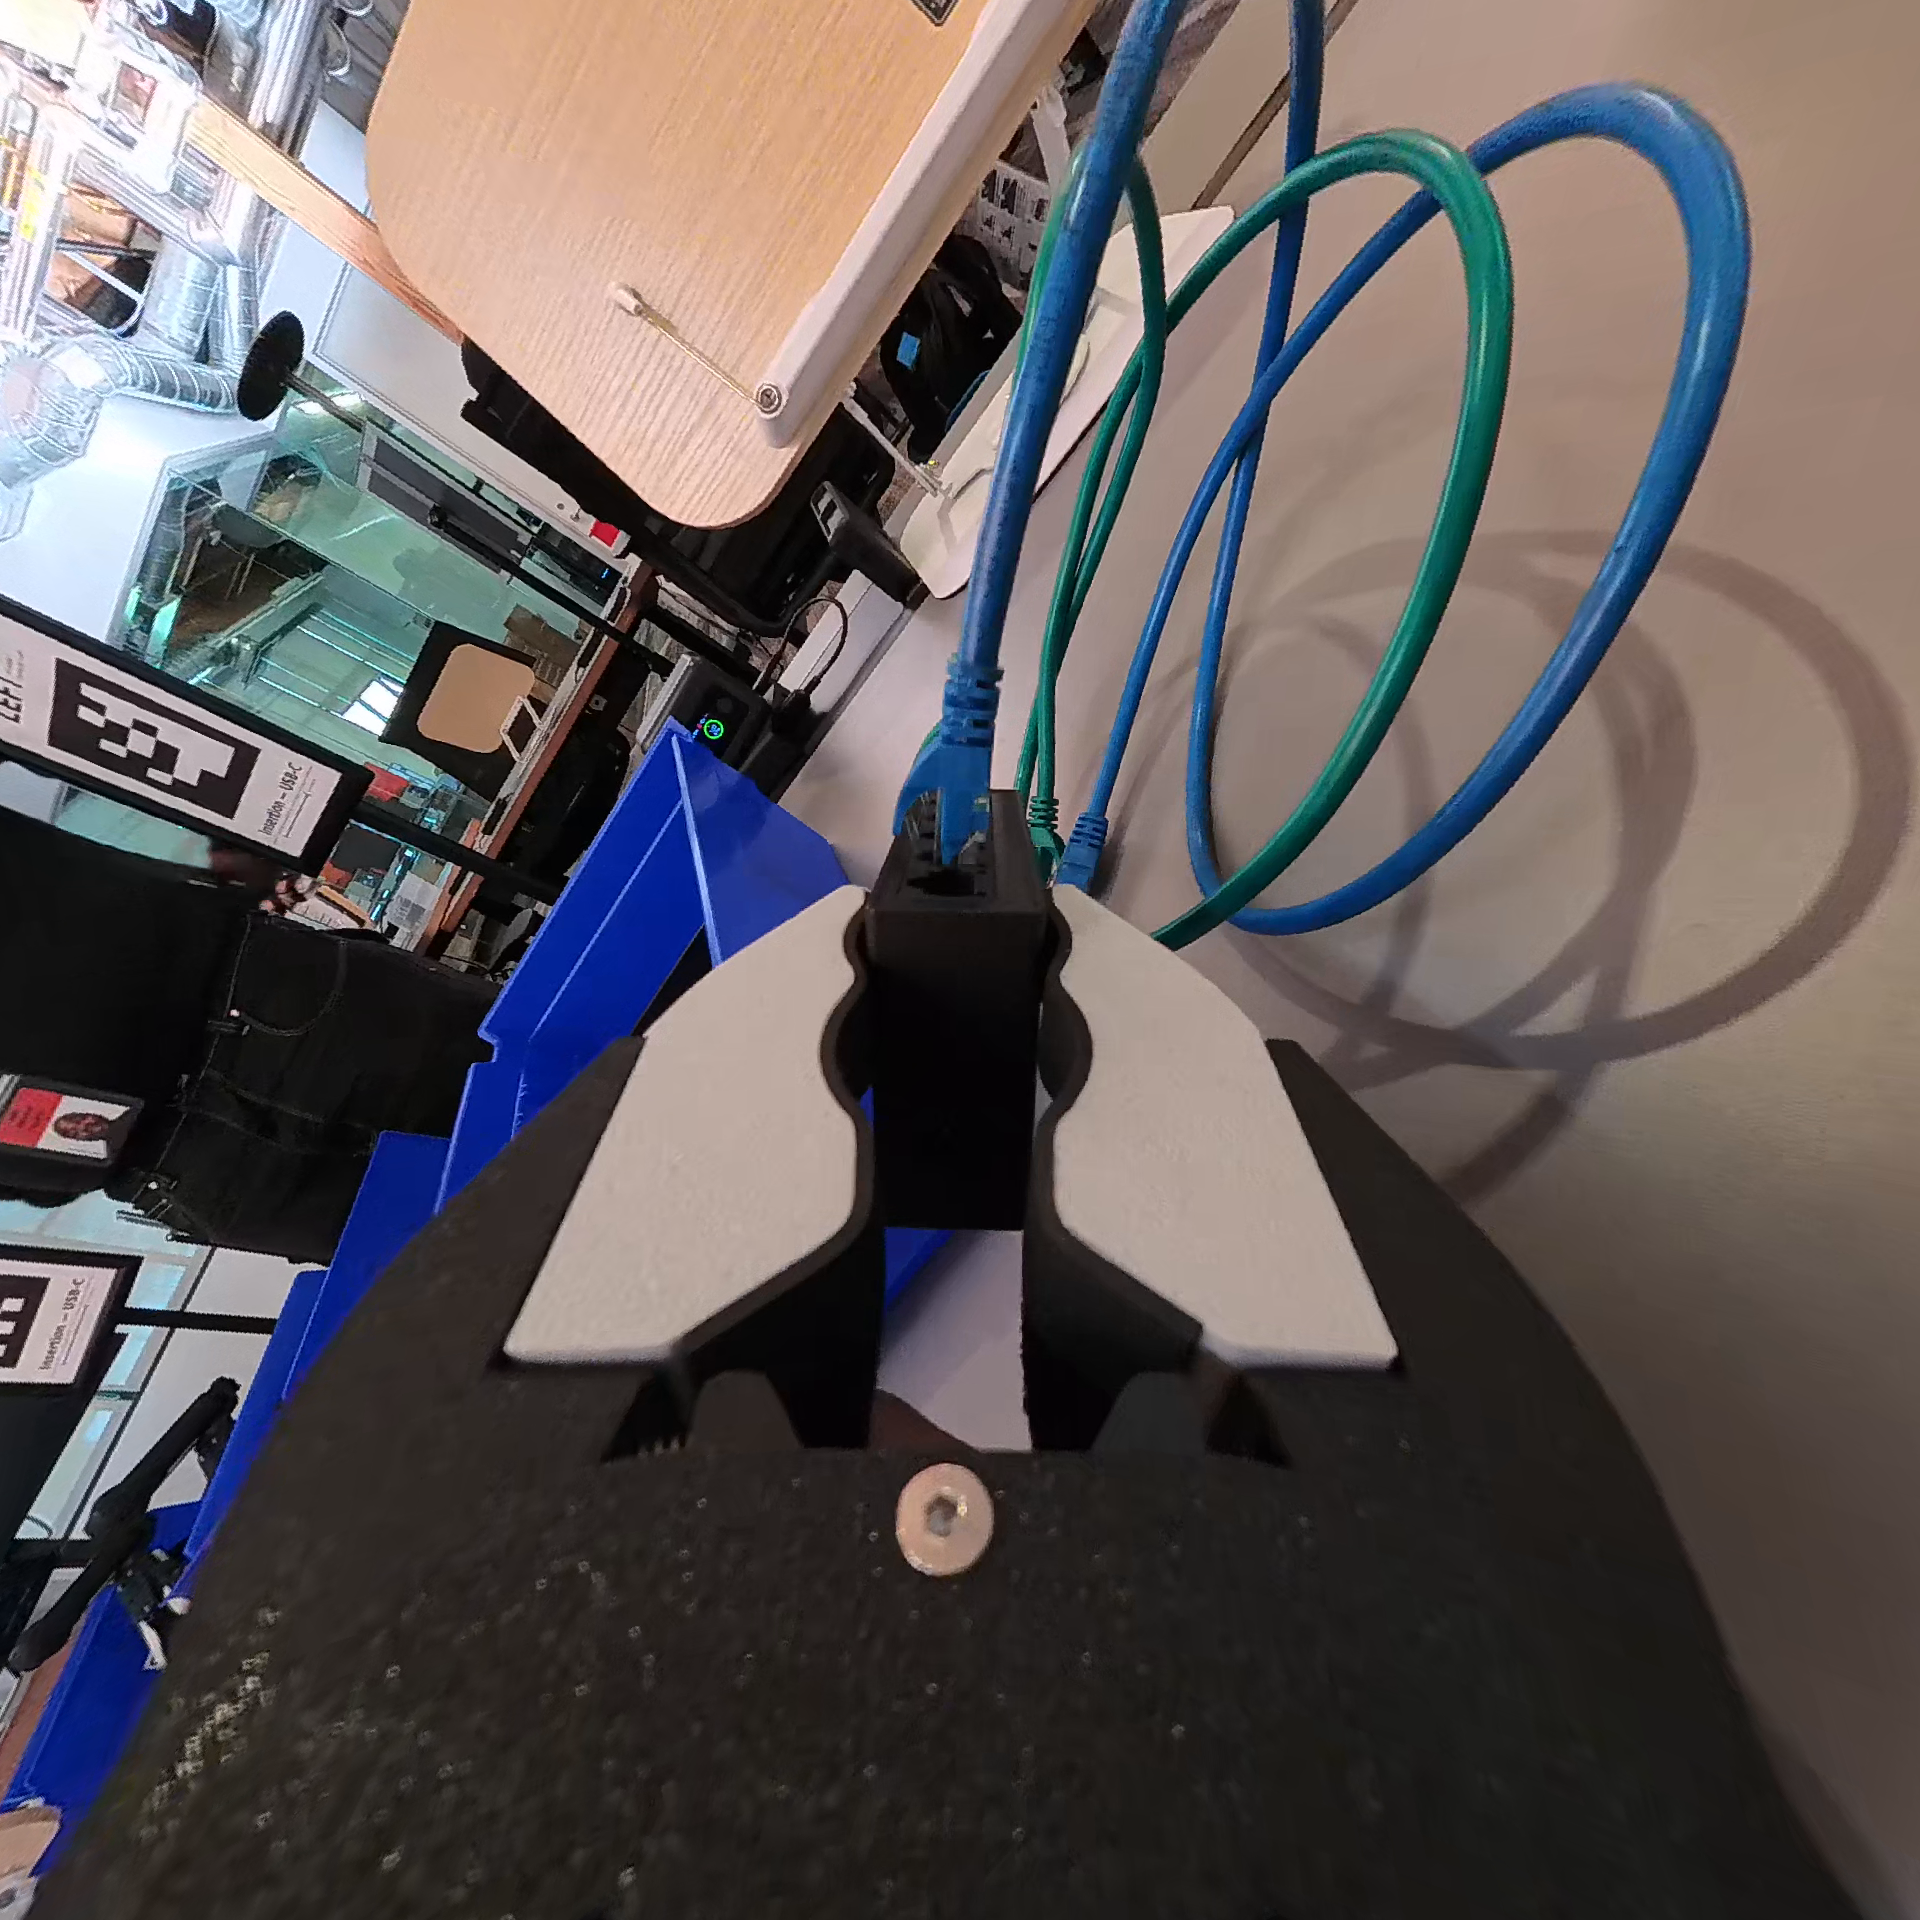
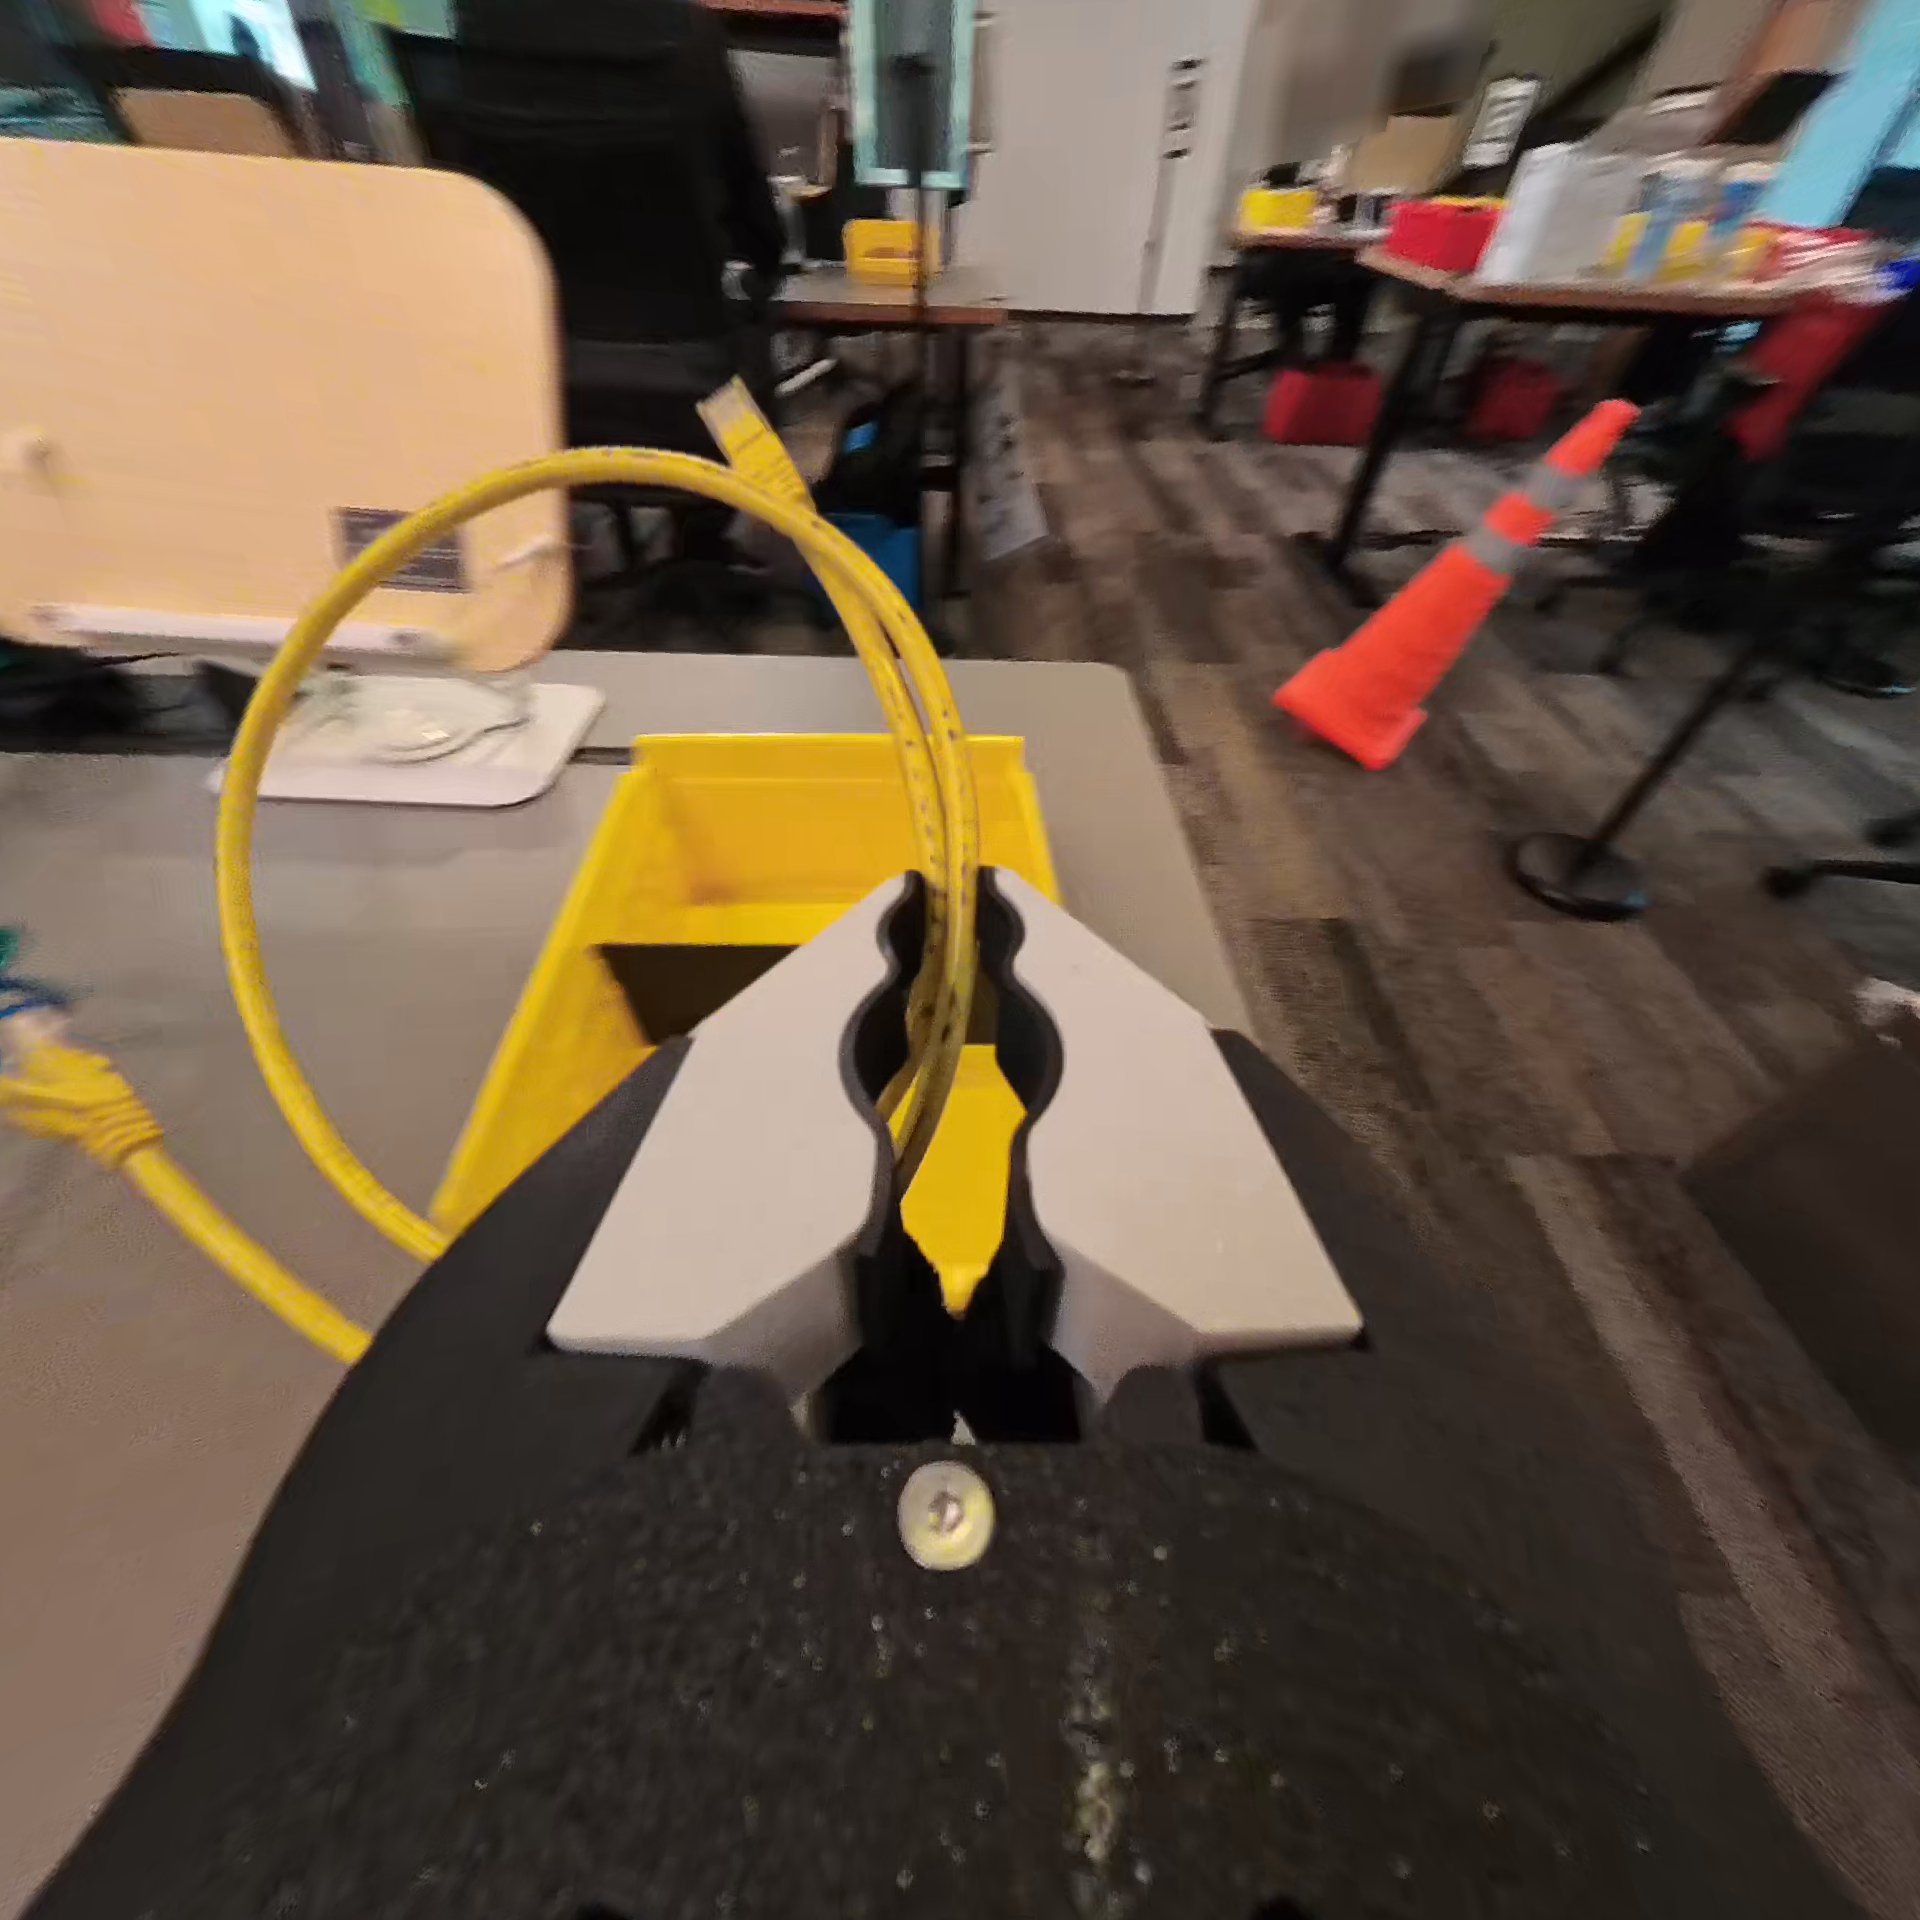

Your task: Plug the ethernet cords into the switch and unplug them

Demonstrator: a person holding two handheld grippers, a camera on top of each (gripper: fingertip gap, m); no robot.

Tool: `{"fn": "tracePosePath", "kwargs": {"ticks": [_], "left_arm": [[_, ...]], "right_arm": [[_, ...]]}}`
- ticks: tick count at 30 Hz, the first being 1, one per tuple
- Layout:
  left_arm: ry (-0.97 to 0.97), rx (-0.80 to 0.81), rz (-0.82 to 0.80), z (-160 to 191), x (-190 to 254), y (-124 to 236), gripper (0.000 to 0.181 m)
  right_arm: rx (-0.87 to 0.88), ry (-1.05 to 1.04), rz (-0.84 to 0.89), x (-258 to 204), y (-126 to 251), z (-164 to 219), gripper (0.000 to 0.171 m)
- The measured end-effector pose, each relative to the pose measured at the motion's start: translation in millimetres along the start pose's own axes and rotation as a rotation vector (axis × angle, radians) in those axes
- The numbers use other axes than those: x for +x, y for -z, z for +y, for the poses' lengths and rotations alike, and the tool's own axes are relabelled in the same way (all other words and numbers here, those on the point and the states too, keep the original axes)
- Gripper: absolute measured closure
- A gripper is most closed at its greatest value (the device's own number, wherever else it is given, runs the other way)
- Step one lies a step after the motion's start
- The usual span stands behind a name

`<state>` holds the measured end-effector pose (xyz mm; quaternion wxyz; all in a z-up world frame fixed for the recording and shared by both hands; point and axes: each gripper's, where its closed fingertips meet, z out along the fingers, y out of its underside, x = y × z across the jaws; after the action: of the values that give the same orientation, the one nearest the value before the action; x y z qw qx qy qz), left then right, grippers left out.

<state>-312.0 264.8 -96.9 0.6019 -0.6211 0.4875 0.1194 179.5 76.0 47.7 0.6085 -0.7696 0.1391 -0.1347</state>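
Observation:
In the left wrist view my left gripper [image 1: 958, 914] is shut on a small black switch [image 1: 956, 997], held tilted over the grey table [image 1: 1662, 831]. A blue cord [image 1: 977, 665] is plugged into its port face. A green cord [image 1: 1475, 436] and a second blue cord [image 1: 1704, 436] run in loops to the switch's far side. In the right wrist view my right gripper [image 2: 951, 894] is shut on a looped yellow cord [image 2: 249, 790], above a yellow bin [image 2: 727, 831]. One yellow plug [image 2: 83, 1101] hangs at the left, the other plug [image 2: 743, 426] points up.
A blue bin [image 1: 644, 935] sits left of the switch. A wooden board on a white stand [image 2: 260, 416] stands at the table's back. An orange cone [image 2: 1444, 613], a stanchion base [image 2: 1579, 862] and other tables lie on the floor to the right. Left tips to right tips: about 55 centimeters.

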Motion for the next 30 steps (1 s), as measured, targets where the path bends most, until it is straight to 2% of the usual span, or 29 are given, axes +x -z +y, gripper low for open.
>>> {"fn": "tracePosePath", "kwargs": {"ticks": [3, 6, 9, 18, 25, 30], "left_arm": [[0.0, -0.001, 0.001, -0.1, 0.0, 0.0, 0.154], [-0.007, 0.0, 0.001, -0.5, 0.5, 0.4, 0.154], [-0.01, -0.001, 0.001, 0.0, 0.7, 0.5, 0.154], [-0.019, 0.001, 0.023, -1.8, 8.5, -1.2, 0.154], [-0.024, 0.001, 0.029, -3.1, 9.4, 0.2, 0.154], [-0.023, 0.0, 0.034, -2.8, 10.1, 0.3, 0.154]], "right_arm": [[0.004, 0.016, 0.088, 26.8, -23.3, 17.6, 0.162], [-0.081, 0.046, 0.086, 22.5, -46.4, 57.6, 0.162], [-0.154, 0.084, 0.102, 16.3, -52.2, 86.7, 0.162], [-0.548, 0.331, 0.192, 16.4, -40.8, 121.7, 0.161], [-0.949, 0.368, 0.226, 18.4, -39.9, 157.5, 0.161], [-1.051, 0.348, 0.228, 14.0, -60.7, 157.6, 0.159]]}}
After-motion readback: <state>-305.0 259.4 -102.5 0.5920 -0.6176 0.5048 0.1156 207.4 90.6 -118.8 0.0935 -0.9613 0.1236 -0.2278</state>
